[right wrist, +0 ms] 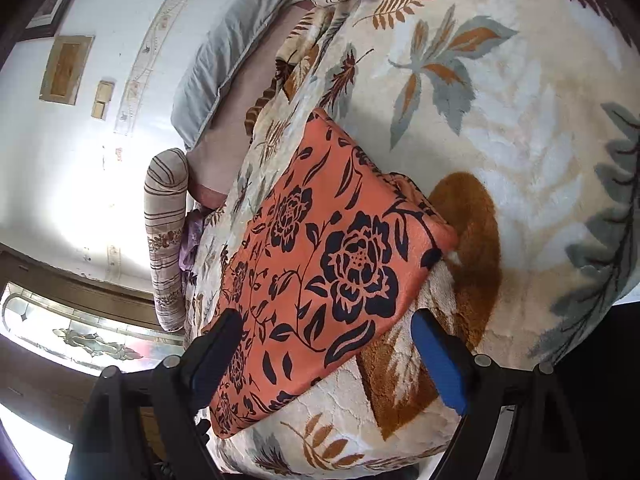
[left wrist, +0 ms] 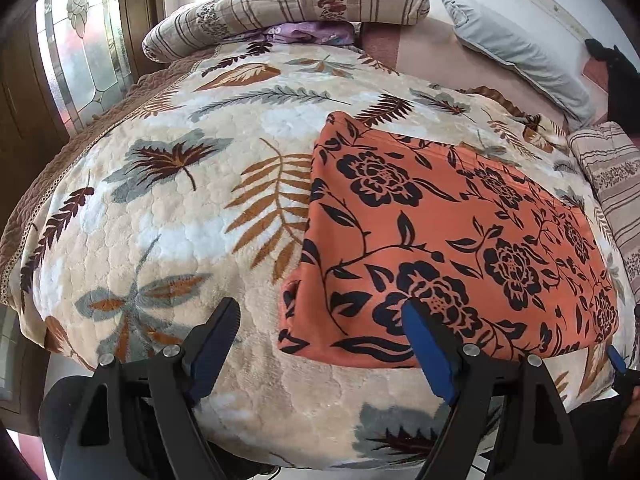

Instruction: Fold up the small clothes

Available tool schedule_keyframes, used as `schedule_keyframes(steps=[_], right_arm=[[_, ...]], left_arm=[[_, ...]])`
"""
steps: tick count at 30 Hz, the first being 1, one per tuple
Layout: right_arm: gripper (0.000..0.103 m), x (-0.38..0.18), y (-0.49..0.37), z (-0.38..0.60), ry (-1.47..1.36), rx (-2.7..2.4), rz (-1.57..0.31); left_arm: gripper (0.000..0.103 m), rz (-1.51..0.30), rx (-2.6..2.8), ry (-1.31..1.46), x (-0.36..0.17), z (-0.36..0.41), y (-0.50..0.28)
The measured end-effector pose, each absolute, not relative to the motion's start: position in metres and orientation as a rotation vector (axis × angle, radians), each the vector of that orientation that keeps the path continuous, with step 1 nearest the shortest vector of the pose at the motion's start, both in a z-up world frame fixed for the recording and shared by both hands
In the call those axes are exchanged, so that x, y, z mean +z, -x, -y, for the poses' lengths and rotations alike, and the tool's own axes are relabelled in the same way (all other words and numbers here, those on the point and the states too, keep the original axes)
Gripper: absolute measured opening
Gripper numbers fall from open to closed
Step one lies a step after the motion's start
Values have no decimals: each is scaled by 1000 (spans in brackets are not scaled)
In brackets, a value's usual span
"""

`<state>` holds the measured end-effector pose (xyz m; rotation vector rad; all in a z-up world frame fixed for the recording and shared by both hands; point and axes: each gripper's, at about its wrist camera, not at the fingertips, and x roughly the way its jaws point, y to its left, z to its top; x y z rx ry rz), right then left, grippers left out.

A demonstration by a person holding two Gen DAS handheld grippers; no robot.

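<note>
Jaws of both the left gripper [left wrist: 320, 314] and right gripper [right wrist: 326, 330] stand wide and hold nothing, above the folded orange cloth [left wrist: 452, 236] on the bed blanket [left wrist: 180, 216].

Left wrist view: close above the bed's near edge, looking down and across the leaf blanket [left wrist: 168, 216] toward the window. Right wrist view: tipped sideways, closer in. Both showing the folded orange flowered cloth [left wrist: 448, 240] [right wrist: 320, 264].
</note>
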<state>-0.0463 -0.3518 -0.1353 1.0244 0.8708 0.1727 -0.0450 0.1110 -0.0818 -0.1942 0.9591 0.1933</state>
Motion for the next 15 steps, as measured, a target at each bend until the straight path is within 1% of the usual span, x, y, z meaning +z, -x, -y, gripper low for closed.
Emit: schedule_keyframes(steps=[5,9,11,15], right_arm=[[89,-154,45,361,-1145,164,-898],[89,-153,35,367,-1191,166,-887],[89,-159,27,369,-1199,114,-928],[89,-159,12,371,-1235,126,-896]], left_arm=[[83,-948,147,178,-76,-88,38],[83,-951,104,136,-75,-63,24],[83,-954,93,128,-76,-53,16],[83,-962,70,118,-79,-35,1]])
